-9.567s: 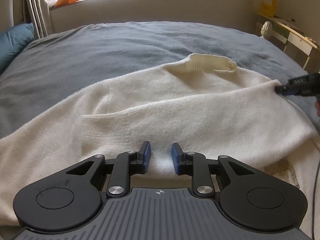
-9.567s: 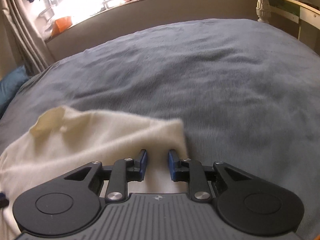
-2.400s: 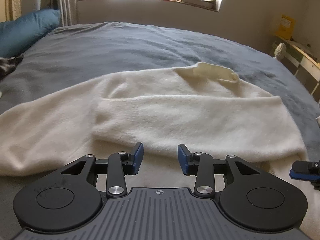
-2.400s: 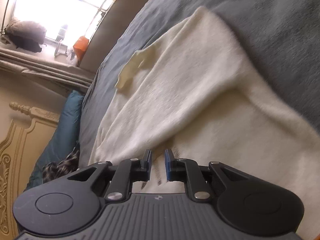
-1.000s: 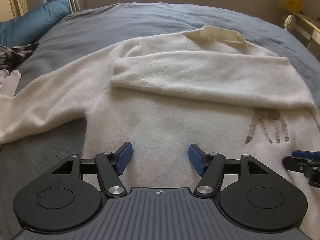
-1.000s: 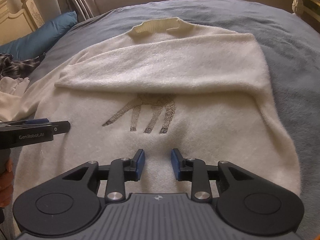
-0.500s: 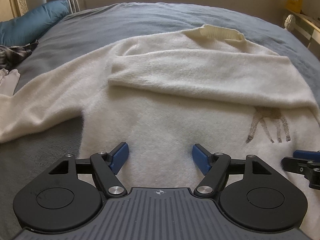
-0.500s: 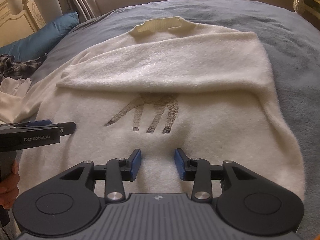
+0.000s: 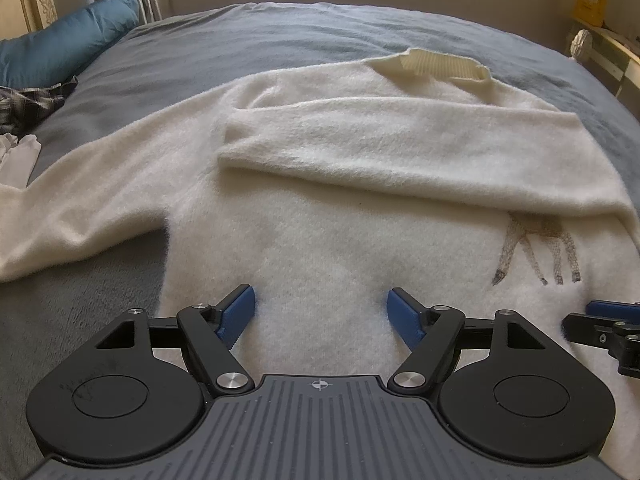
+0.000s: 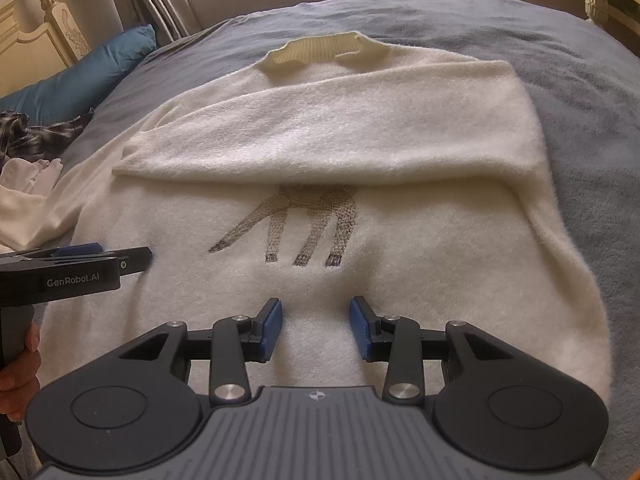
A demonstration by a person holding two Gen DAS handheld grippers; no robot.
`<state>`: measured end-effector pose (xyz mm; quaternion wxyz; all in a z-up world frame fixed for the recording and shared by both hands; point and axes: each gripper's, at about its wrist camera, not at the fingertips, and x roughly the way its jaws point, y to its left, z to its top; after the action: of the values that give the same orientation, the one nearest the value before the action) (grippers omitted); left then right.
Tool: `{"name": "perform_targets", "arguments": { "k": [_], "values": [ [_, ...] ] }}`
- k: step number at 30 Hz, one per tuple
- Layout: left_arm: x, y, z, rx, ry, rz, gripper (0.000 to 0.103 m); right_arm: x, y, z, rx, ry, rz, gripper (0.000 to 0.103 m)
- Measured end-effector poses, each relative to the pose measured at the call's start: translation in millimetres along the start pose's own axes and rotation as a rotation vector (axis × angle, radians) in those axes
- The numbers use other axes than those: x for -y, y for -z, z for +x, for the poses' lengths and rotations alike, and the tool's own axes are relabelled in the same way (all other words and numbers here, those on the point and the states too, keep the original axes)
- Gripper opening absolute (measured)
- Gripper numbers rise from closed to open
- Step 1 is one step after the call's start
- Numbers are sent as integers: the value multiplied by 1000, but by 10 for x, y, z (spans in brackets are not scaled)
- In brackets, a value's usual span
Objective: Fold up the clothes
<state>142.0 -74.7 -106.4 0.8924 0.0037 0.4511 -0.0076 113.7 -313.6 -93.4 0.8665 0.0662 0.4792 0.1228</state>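
A cream sweater point(image 9: 320, 240) lies front up on the bed, its ribbed collar point(image 9: 440, 66) at the far end. One sleeve point(image 10: 320, 132) is folded across the chest and hides the top of a brown animal motif point(image 10: 304, 220). The other sleeve point(image 9: 80, 208) trails off to the left. My left gripper point(image 9: 321, 312) hovers over the near left part of the body; its jaws are opening, with only flat fabric below them. My right gripper point(image 10: 316, 328) stands open over the near middle, below the motif, gripping nothing.
The grey-blue bed cover point(image 9: 280, 40) surrounds the sweater. A blue pillow point(image 9: 68, 44), a plaid garment point(image 9: 28, 100) and a white cloth point(image 9: 16, 156) lie at the left. A cream headboard point(image 10: 52, 28) stands beyond them. A hand point(image 10: 16, 380) holds the left gripper's handle.
The left jaws have spread wider and the right jaws a little wider. Both grippers, earlier up by the sleeve and shoulder, now hang still over the sweater's near end.
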Motion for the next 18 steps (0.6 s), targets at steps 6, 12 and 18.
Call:
{"name": "perform_targets", "arguments": {
  "k": [6, 12, 18],
  "values": [
    [-24, -7, -29, -3, 0, -9, 75, -4, -25, -2, -11, 2, 2, 40],
    [-146, -91, -229, 20, -28, 11, 75, -21, -55, 2, -28, 12, -6, 40],
    [-398, -151, -440, 7, -56, -12, 75, -118, -114, 1, -44, 38, -48, 41]
  ]
}}
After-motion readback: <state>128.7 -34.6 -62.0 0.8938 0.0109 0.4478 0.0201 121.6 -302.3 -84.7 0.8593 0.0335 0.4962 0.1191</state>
